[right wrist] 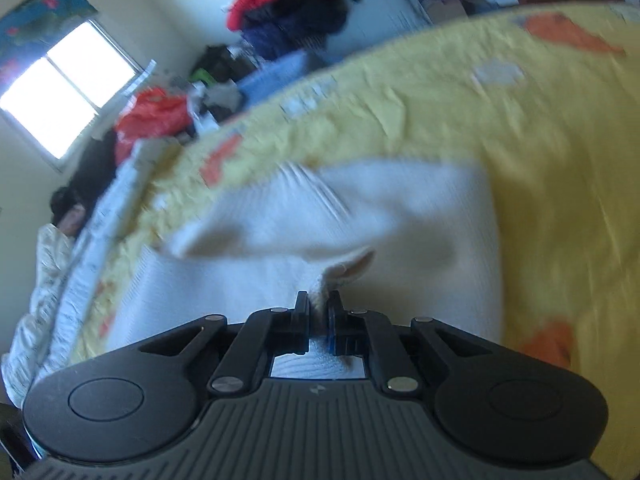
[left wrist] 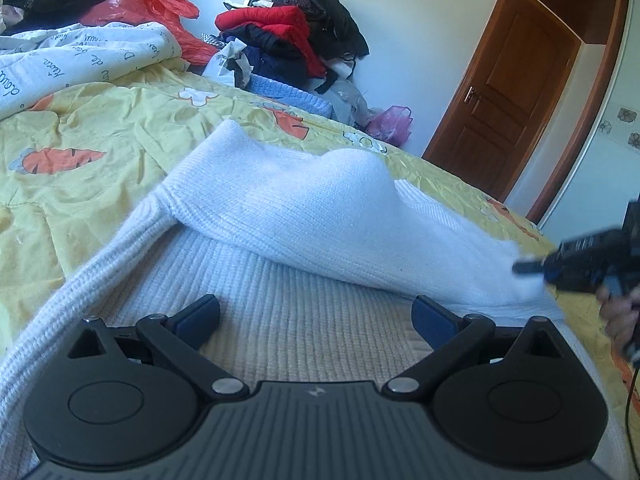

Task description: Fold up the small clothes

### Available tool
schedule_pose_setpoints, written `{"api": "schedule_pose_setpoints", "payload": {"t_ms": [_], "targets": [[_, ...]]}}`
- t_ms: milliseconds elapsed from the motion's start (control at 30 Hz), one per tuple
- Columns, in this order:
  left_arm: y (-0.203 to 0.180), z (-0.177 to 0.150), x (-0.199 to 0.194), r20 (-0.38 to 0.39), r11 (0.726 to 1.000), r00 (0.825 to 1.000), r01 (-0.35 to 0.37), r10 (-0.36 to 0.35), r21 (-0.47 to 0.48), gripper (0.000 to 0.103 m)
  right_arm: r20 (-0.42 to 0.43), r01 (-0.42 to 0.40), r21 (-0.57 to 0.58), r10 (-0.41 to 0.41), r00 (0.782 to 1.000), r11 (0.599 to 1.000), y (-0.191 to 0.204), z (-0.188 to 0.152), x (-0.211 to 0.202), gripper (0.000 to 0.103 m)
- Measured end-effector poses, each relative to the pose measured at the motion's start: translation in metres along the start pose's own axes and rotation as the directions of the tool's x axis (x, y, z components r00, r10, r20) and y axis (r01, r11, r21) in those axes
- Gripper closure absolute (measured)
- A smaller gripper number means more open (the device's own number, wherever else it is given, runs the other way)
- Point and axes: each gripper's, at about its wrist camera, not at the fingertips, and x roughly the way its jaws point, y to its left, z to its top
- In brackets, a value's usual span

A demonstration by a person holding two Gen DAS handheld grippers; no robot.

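A white knit sweater (left wrist: 304, 216) lies on the yellow carrot-print bedspread (left wrist: 100, 132). One part of it is lifted and folded over the ribbed body. My left gripper (left wrist: 316, 316) is open and empty, low over the ribbed knit. My right gripper (right wrist: 319, 304) is shut on an edge of the white sweater (right wrist: 360, 216) and holds it up; this view is blurred. The right gripper also shows at the right edge of the left wrist view (left wrist: 532, 268), at the sweater's raised edge.
A pile of red, black and blue clothes (left wrist: 288, 36) stands at the bed's far side. A red plastic bag (left wrist: 156, 8) and a white printed quilt (left wrist: 80, 52) lie at the left. A brown door (left wrist: 504, 92) is on the right.
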Motion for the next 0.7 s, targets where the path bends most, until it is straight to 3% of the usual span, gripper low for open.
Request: {"api": "schedule_pose_setpoints", "payload": {"t_ms": [133,467,700], "targets": [[-0.002,0.0,0.0,-0.002,1.0,1.0,-0.006,0.006,0.007,0.0,0.018,-0.007,0.06,0.006,1.0,0.998,-0.015,-0.024,0.007,0.092],[-0.002,0.0,0.001,-0.003,1.0,1.0,-0.01,0.01,0.011,0.0,0.123,-0.039,0.083,0.029,0.992,0.996,-0.017,-0.024,-0.021,0.092],[-0.006,0.0,0.002,-0.013,0.999,0.999,-0.032,0.033,0.041,0.0,0.104,-0.004,0.116,-0.008,0.995,0.993,-0.039,-0.034,-0.011,0.09]]}}
